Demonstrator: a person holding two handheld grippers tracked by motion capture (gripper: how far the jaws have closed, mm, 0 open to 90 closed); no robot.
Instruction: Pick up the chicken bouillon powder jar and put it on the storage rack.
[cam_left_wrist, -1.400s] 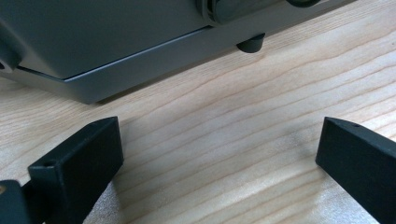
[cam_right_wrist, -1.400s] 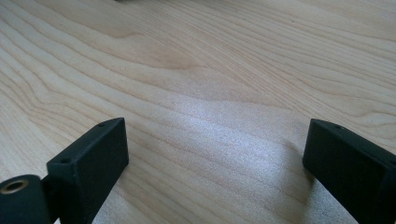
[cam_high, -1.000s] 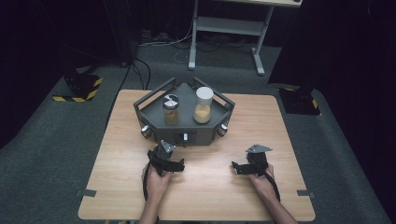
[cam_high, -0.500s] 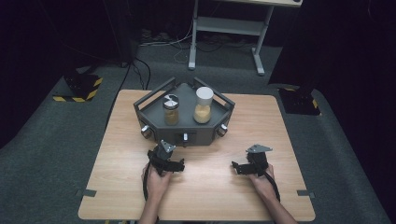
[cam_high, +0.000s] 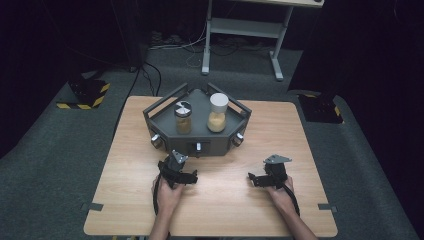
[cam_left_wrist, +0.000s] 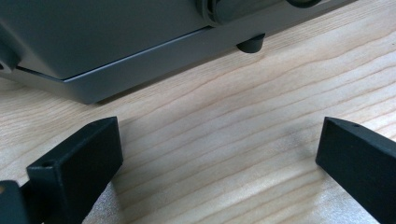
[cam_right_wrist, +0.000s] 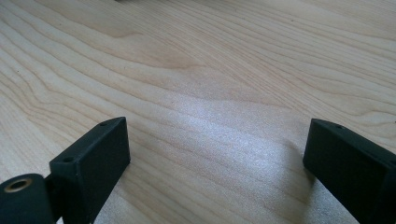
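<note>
Resting on the table (cam_high: 220, 210), both grippers gape wide and empty; the left gripper (cam_high: 186, 176) sits just before the tray (cam_high: 165, 131), the right gripper (cam_high: 255, 180) well apart.

No text, label, brand or number could be read anywhere in the views. The only sign-like marking was the yellow-and-black hazard striping on a dark block (cam_high: 85, 95) at the left of the high view and on another (cam_high: 320, 106) at its right, both on the floor. The lid of the shorter jar (cam_high: 183, 117) near the centre bore a black-and-white segmented pattern without any letters.
</note>
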